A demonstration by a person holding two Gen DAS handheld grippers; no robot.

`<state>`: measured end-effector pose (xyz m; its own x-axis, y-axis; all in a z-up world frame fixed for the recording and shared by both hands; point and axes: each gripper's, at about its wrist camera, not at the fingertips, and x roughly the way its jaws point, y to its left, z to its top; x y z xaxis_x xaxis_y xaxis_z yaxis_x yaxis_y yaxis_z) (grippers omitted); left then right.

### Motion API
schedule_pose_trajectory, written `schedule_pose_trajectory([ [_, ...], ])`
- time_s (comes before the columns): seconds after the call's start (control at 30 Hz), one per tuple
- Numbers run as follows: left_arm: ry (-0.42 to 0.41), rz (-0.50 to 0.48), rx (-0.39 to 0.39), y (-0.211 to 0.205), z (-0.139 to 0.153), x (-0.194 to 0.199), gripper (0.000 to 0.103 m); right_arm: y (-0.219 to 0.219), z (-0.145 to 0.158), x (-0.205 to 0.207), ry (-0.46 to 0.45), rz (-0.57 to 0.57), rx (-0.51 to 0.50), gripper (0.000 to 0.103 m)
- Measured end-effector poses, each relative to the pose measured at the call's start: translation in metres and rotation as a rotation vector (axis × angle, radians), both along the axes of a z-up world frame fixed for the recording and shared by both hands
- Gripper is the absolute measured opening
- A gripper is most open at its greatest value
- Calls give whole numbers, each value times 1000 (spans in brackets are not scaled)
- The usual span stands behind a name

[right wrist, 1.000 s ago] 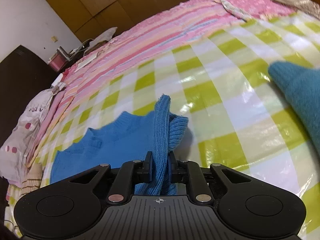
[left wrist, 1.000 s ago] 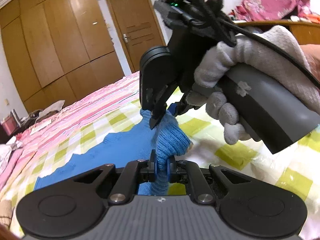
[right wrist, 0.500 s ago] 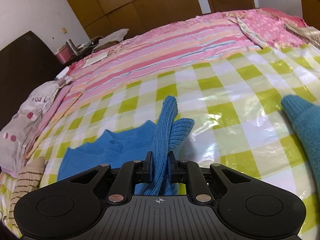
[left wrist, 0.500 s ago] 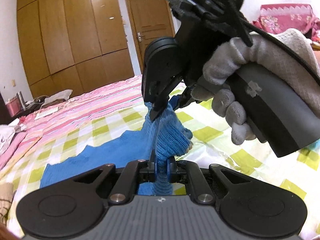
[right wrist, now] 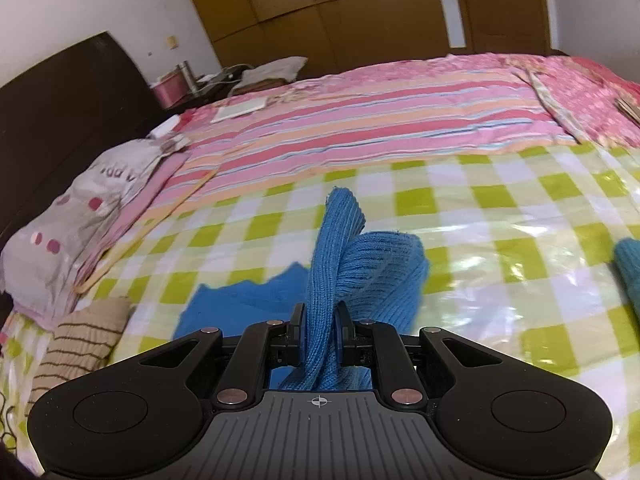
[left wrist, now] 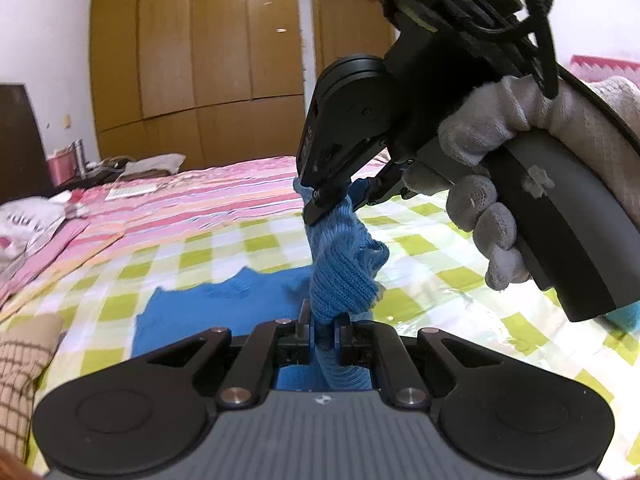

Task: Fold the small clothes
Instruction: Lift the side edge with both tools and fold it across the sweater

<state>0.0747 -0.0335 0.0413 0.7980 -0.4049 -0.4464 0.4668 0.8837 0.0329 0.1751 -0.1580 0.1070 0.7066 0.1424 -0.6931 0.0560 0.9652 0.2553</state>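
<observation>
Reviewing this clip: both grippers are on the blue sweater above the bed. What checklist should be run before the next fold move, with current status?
1. Left gripper shut on the sweater: ok.
2. Right gripper shut on sweater: ok.
3. Held part lifted off the checked cover: ok.
4. Sweater body flat on cover: cannot tell, partly hidden.
5. Teal garment apart from sweater: ok.
6. Striped cloth apart from sweater: ok.

Soft, even indoor light, white glare on the glossy checked sheet (right wrist: 532, 236) toward three o'clock, fisheye bending the wardrobe (left wrist: 196, 56) at twelve, dark vignette corners, slight blur throughout.
</observation>
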Motion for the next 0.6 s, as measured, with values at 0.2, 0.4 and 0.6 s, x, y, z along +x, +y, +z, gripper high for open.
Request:
schedule_pose_trajectory([
  [0.2, 34, 54, -58, 38, 0, 6, 16, 40, 2, 8, 0, 57, -21, 13],
  [0.4, 56, 89, -96, 65, -4, 11, 16, 69, 1, 14, 6, 95, -40, 13],
  [0.6, 90, 117, -154, 90, -3, 18, 16, 97, -1, 26, 10, 131, -52, 13],
])
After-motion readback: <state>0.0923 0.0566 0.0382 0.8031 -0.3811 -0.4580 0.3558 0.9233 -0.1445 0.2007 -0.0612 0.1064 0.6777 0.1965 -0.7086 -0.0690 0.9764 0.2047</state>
